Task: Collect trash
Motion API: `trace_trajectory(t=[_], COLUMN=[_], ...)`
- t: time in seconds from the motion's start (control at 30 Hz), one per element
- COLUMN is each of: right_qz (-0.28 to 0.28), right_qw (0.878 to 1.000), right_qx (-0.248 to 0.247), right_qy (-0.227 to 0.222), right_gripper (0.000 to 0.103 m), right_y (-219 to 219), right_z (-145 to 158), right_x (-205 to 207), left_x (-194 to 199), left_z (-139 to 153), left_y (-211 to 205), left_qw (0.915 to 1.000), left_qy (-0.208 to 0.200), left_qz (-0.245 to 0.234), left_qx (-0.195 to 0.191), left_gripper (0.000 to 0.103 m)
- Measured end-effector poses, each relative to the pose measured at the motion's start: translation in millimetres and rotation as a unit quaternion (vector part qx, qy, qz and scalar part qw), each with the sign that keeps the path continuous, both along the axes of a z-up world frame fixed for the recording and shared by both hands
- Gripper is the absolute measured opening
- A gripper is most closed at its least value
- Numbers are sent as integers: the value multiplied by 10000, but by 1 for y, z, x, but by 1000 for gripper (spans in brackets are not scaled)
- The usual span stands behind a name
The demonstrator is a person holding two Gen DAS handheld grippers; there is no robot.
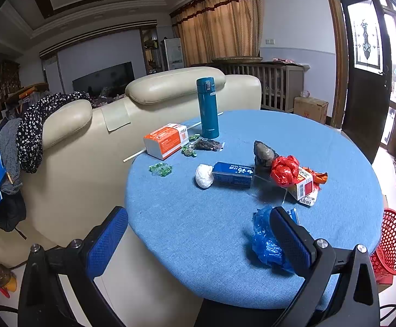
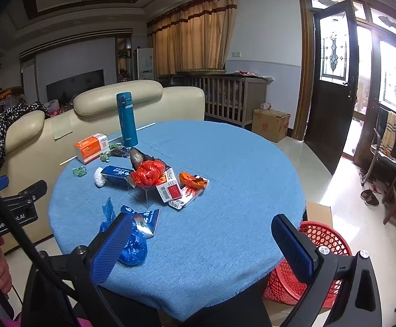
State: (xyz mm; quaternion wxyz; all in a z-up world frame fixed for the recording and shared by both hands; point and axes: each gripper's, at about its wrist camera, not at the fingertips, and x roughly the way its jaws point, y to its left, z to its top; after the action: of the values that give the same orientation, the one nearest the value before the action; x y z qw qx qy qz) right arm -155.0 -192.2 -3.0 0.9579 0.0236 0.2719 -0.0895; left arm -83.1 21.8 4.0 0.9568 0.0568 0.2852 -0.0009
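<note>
Both jaws stood wide, empty. Blue bag point(image 2: 134, 245) at seven o'clock on the desk point(image 2: 225, 190); flimsy plastic could've slipped my pinch.

Flask point(image 1: 207, 108) at table's point(image 1: 198, 231) far edge, boxes and wrappers mid-table, basket point(image 2: 315, 261) beside table on floor

Round table point(image 2: 225, 190), blue cloth: near and right-hand parts bare, open to approach from the near rim; crumpled blue plastic bag point(image 2: 132, 245) near that rim on the left; central cluster blocks the middle: red plastic bag point(image 2: 147, 175) atop a clear acrylic stand point(image 2: 143, 193), blue carton point(image 2: 116, 175), barcoded boxes point(image 2: 170, 190); teal flask point(image 2: 127, 120) upright at the far-left rim; cream sofa point(image 1: 70, 163) close against the table's left; red mesh basket point(image 2: 325, 245) on the floor at its near-right rim.
</note>
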Motion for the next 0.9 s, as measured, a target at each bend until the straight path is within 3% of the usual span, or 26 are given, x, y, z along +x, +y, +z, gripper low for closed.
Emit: trace_trajectory(t=[0.9], right_qz=[-27], right_qw=[9993], right_qx=[199], right_qy=[309], right_gripper=[103], right_y=[-4], right_z=[-11], right_x=[11], left_x=[8], left_z=[-12], left_y=[0], left_qw=[9996], left_qy=[249], left_qz=[-109], left_qx=[-56], left_gripper=[103])
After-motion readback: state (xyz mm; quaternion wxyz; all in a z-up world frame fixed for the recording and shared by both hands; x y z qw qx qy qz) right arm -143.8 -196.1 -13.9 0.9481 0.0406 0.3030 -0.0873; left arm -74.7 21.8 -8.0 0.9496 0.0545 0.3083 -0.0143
